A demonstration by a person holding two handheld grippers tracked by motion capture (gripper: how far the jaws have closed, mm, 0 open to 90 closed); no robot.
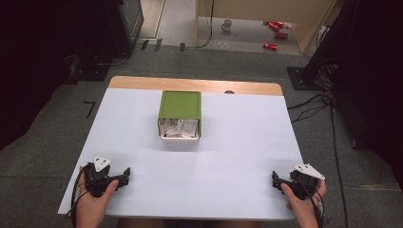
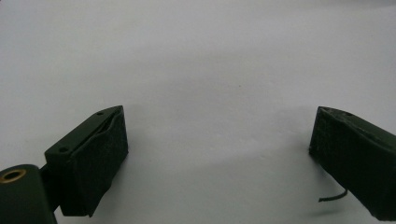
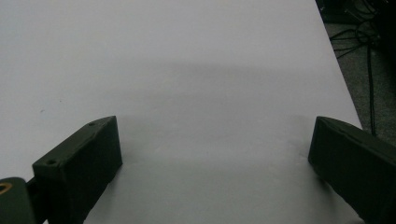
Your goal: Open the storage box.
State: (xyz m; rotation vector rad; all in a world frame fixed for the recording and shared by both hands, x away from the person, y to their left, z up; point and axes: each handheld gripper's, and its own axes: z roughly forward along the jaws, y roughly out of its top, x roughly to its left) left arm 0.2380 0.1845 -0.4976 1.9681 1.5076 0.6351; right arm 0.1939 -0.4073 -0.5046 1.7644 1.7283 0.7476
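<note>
Dim, soft, perhaps slightly blurred frames

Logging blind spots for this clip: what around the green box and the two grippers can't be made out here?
- Green box, high view: its lid hides most of the inside; the white pieces at its open end are too small to identify.
- Left gripper and right gripper, high view: too small to judge the jaws; each gripper view shows them wide apart over the bare table.

High view overhead, forward-down; claw views low, close; shared white table [image 1: 228, 156].
</note>
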